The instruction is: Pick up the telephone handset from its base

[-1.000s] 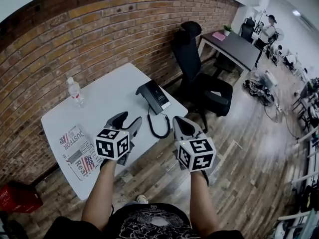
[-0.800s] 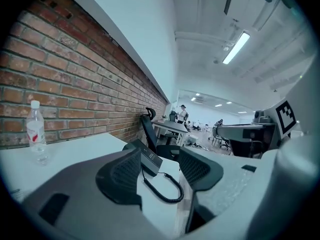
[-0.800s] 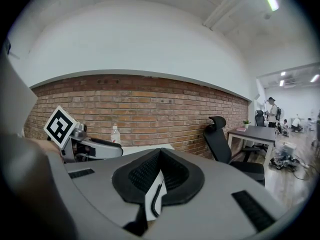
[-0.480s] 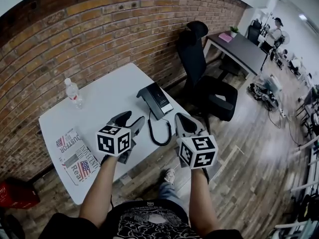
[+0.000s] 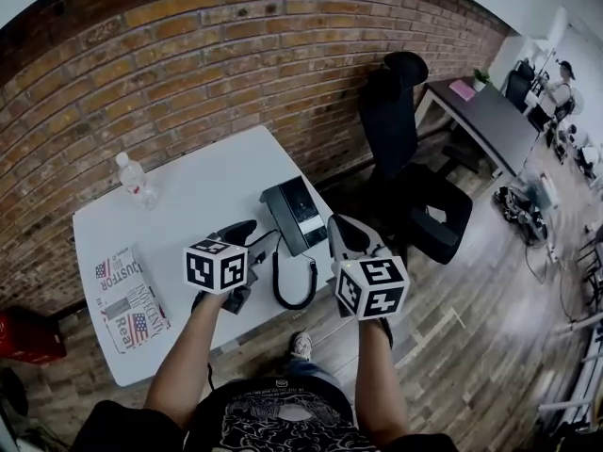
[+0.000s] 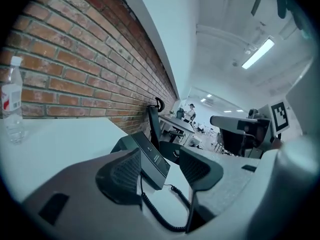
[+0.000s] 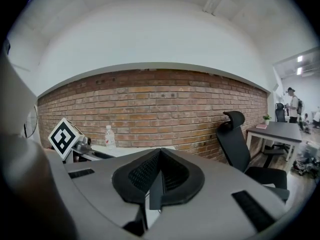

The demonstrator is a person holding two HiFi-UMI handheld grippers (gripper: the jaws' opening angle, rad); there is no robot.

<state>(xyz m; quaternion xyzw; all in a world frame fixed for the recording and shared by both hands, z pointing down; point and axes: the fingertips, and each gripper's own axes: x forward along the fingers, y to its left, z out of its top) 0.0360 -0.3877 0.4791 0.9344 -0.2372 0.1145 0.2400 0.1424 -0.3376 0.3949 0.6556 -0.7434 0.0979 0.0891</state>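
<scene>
The telephone (image 5: pixel 295 213) stands near the right front corner of the white table (image 5: pixel 188 191), a dark wedge with its handset lying on the base; the views do not show the seam between them sharply. Its coiled cord (image 5: pixel 293 290) runs off the near end and loops toward the table's front edge.

The left gripper (image 5: pixel 252 238) hovers just short of the phone's near left corner, its jaws spread wide with nothing clamped. In the left gripper view the telephone (image 6: pixel 142 154) shows in the gap between the two pads (image 6: pixel 122 174), ahead of them and untouched, and the cord (image 6: pixel 160 215) curls below – the gripper's (image 6: pixel 160 173) opening is aimed at the set. The right gripper (image 5: pixel 337 226) hangs just beside the phone's near right corner, at the table's edge. Its own view shows the jaws pressed together with nothing between them (image 7: pixel 157 173). In the head view the cord's loop lies between the two grippers.

Farther out on the table, a water bottle (image 5: pixel 135 181) stands near the brick wall (image 5: pixel 236 64) and a newspaper (image 5: pixel 127 298) lies at the left front corner – both well apart from the phone. A black office chair (image 5: pixel 415 182) stands right of the table.
</scene>
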